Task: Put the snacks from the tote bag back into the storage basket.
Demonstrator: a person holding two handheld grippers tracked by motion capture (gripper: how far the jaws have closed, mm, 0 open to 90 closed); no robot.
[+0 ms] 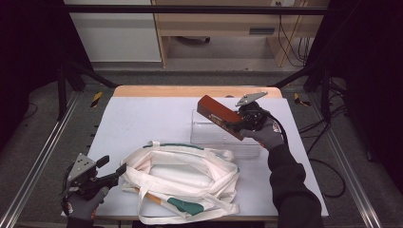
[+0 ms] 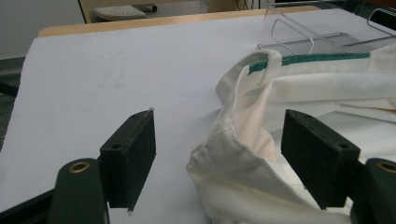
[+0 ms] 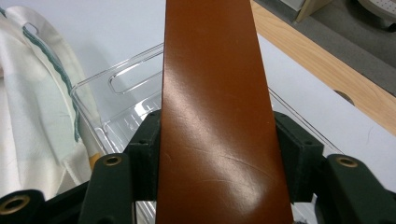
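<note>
**A:** so what's the right gripper (image 1: 236,124) doing over there?

**B:** it's got a long brown case (image 1: 219,115) pinched between its jaws, looks like smooth leather, kinda glossy. In the right gripper view the case (image 3: 212,116) runs straight up the middle with both black pads pressed against its sides, so the jaws are closed down to the case's width. It's held up in the air, tilted, above a clear plastic bin (image 1: 209,135) on the far right part of the table (image 1: 142,114).

**A:** and the left one?

**B:** the left gripper (image 1: 114,172) is down at the near left corner, jaws spread wide and gripping nothing. The left gripper view shows the bunched corner of a white tote bag (image 2: 299,102) sitting in the gap between the pads, nearer the right-hand one (can't tell if the cloth actually touches it).

**A:** where's the bag sitting?

**B:** flat on the white table cover, front and centre, mouth open, handles flopped around it. The tote bag (image 1: 183,175) has green trim along the rim and a green patch near the front edge, plus an orange stick-like thing (image 1: 151,196) beside that patch. The clear bin is just behind the bag, near its far right edge.
</note>
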